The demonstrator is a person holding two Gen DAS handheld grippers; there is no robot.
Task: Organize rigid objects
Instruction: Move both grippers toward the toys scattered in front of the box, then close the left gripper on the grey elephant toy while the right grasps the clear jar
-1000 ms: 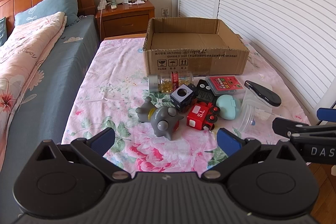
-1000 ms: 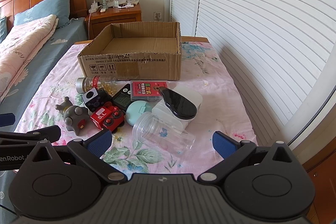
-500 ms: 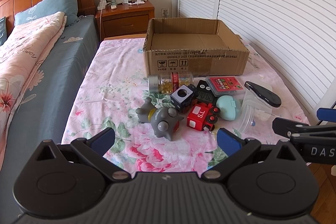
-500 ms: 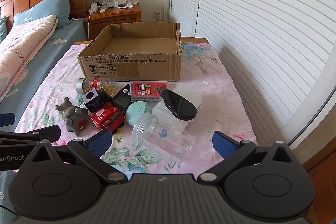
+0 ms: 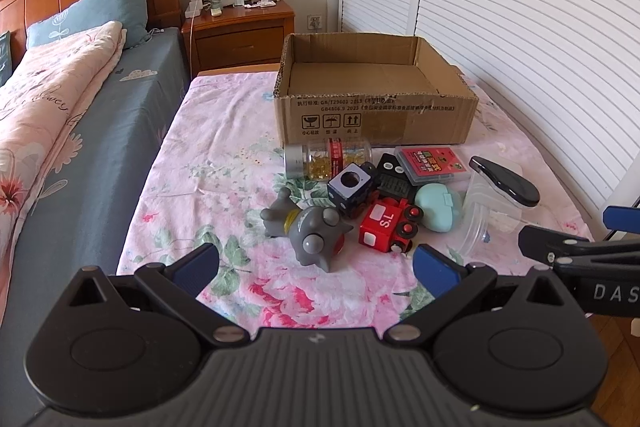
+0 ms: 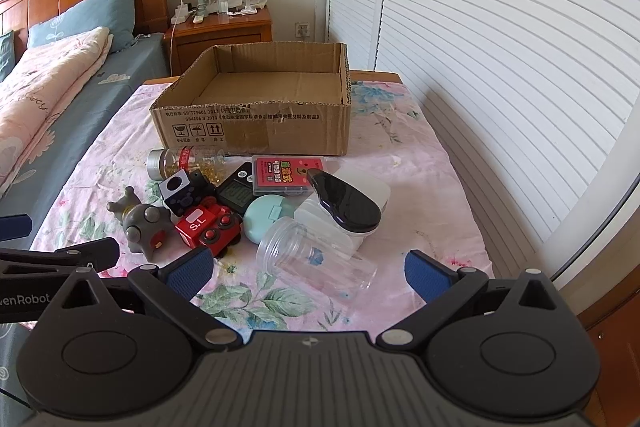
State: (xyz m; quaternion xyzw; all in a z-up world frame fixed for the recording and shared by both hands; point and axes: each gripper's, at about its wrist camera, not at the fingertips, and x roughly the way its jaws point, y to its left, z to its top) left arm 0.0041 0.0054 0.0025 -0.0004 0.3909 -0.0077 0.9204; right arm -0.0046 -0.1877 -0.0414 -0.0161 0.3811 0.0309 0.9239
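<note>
An empty open cardboard box point(image 5: 376, 115) point(image 6: 256, 131) stands at the far side of a table with a pink floral cloth point(image 5: 224, 167). In front of it lies a pile: a grey toy figure point(image 5: 312, 231) point(image 6: 140, 223), a red toy train point(image 5: 388, 225) point(image 6: 208, 229), a dark blue cube point(image 5: 352, 187), a pill bottle point(image 5: 326, 159), a red card case point(image 5: 432, 163), a teal case point(image 5: 438, 207), a clear jar point(image 6: 316, 259) and a clear tub with a black lid point(image 6: 344, 201). My left gripper point(image 5: 314, 267) is open, short of the grey toy. My right gripper point(image 6: 306, 273) is open, just short of the clear jar.
A bed with blue sheet and pink quilt point(image 5: 60, 115) runs along the left. A wooden nightstand point(image 5: 240, 31) with a small fan stands behind the table. White louvred doors point(image 5: 520, 27) line the right side. The right gripper's fingers point(image 5: 560, 243) show at the left view's right edge.
</note>
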